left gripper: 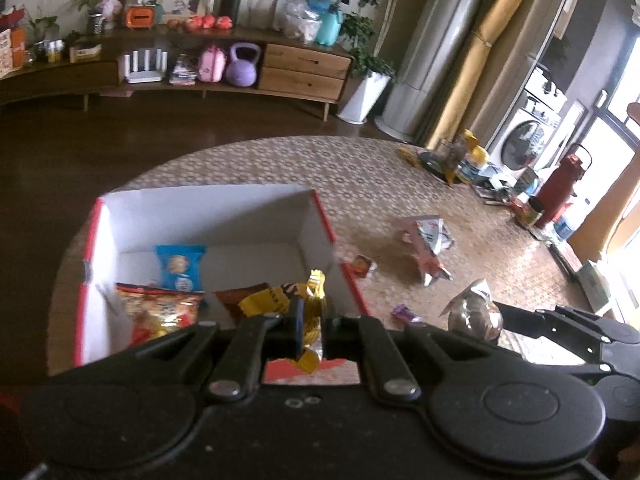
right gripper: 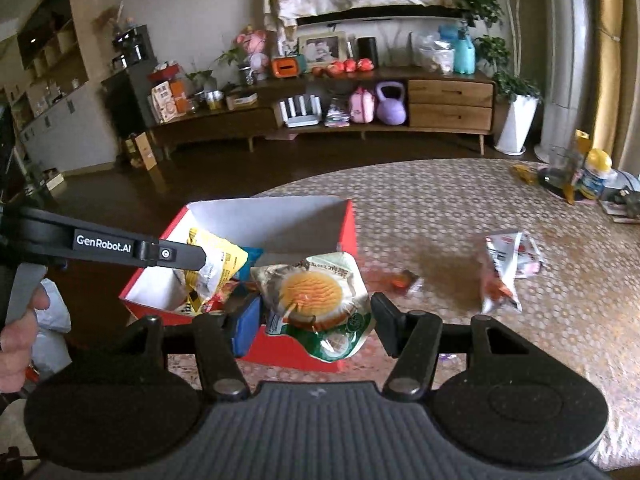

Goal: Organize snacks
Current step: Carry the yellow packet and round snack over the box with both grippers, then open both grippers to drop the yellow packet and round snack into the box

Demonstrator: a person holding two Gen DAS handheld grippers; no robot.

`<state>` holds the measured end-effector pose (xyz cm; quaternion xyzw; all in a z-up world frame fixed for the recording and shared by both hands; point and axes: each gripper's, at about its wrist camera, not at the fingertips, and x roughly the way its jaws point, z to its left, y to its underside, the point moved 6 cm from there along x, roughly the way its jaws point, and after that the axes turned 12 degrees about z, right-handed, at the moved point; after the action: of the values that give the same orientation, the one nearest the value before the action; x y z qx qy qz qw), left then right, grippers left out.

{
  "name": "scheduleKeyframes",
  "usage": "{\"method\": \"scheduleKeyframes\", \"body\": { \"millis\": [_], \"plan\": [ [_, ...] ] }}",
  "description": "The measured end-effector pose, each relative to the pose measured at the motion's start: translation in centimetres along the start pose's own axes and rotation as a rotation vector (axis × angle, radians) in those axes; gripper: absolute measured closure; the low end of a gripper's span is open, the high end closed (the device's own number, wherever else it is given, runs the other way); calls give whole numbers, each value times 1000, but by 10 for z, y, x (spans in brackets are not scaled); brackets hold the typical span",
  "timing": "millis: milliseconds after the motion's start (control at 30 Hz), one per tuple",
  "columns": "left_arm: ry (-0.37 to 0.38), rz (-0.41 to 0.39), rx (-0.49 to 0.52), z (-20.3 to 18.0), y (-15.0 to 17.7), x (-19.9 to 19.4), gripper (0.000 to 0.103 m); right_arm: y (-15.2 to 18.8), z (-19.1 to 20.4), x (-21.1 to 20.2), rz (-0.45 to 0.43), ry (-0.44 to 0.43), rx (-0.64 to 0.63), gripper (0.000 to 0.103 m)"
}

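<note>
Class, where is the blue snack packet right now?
In the left wrist view, the blue snack packet stands inside the red box, against its white back wall, behind the red-orange packet.

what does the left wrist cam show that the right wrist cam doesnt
Only the left wrist view: the blue snack packet inside the box, a dark red flask at the table's far edge, and a washing machine.

Only the right wrist view: the print on the round snack pack held by the right gripper, and a hand on the left gripper's handle.

Both: the red box, the yellow packet pinched by the left gripper, and a crumpled wrapper on the table.
</note>
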<state>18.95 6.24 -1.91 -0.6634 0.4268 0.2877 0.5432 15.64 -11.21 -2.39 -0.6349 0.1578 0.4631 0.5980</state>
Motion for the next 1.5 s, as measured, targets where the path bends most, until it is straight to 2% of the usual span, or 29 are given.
{"method": "scheduleKeyframes", "body": {
  "millis": [433,967,1500],
  "plan": [
    [-54,5,-63,58,-14,13,98,-30,39,63,47,-6,-49,44],
    [-160,41,-80,103,-47,68,98,-48,38,158,146,17,-88,44],
    [-196,128,-101,120,-50,114,97,-39,43,190,244,13,-100,42]
  ]
}}
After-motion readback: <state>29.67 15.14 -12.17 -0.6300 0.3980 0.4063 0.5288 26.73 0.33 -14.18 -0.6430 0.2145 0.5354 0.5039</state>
